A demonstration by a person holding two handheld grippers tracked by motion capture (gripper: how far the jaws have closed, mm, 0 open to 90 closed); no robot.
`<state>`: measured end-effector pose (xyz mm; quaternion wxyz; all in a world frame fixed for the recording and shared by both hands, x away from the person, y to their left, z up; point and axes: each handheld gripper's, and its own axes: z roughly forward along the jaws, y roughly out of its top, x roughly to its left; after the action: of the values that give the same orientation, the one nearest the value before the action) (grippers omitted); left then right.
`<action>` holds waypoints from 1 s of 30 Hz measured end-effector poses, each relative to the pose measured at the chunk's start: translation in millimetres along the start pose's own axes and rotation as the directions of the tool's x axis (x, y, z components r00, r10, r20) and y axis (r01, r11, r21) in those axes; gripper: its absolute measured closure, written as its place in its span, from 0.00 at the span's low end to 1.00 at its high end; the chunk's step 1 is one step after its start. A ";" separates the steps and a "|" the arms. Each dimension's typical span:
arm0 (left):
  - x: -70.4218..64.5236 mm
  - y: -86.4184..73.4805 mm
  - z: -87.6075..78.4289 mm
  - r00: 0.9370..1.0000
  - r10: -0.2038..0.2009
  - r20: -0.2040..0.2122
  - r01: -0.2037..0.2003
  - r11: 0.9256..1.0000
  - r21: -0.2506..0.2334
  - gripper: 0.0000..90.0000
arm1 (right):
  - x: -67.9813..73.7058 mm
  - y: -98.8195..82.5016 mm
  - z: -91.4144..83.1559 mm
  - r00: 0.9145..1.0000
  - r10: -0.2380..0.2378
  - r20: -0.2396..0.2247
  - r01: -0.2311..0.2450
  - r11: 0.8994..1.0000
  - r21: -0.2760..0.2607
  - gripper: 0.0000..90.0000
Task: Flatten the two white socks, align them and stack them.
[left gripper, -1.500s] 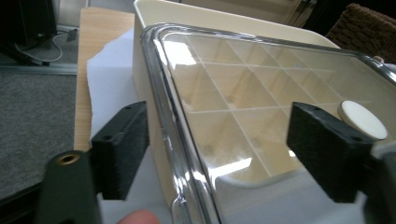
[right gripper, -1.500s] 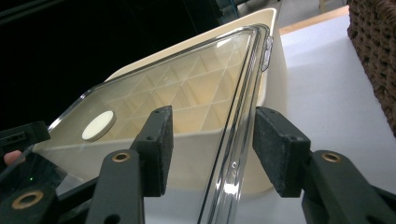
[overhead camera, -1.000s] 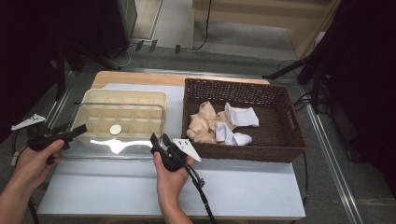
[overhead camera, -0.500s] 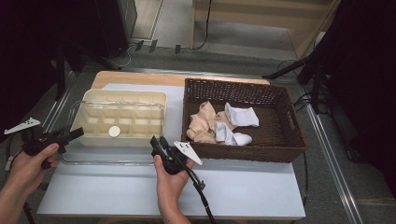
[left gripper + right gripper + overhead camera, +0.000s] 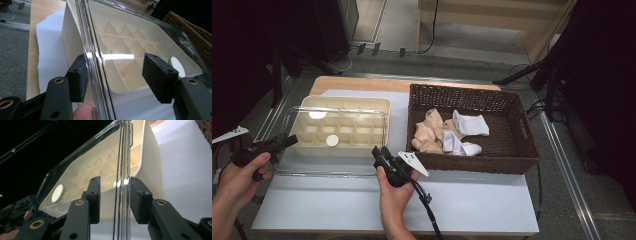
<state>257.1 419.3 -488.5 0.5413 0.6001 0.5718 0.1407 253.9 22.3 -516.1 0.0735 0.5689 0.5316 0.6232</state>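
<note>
Divided tray point(image 5: 343, 131) sits left on the table point(image 5: 472, 200), clear lid point(image 5: 282, 162) over it, overhanging toward the near edge. Wicker basket point(image 5: 507, 160) just right of tray, socks point(image 5: 451, 132) inside. Small round disc point(image 5: 332, 141) on the lid.

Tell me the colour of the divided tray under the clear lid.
Cream, an off-white, tray; it shows best in the left gripper view through the clear lid.

Both forearms reach in from below; the left gripper point(image 5: 287, 142) and right gripper point(image 5: 377, 152) have jaws just closing, neither fully shut.
</note>
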 end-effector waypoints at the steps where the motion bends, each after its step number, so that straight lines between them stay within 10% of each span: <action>1: -0.7 0.3 -1.8 1.000 0.002 0.000 -0.002 1.000 -0.004 0.45 | 0.7 -0.3 -0.4 1.000 -0.002 0.001 0.002 1.000 0.000 0.73; 30: -37.0 -40.1 -44.7 0.999 0.043 -0.019 -0.044 0.999 -0.031 0.45 | 4.3 -25.0 -55.6 0.999 -0.017 -0.051 0.017 1.000 0.002 0.72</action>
<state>189.1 400.5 -487.6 0.5422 0.6026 0.5613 0.1667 195.8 3.7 -520.3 0.0646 0.5483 0.5390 0.6361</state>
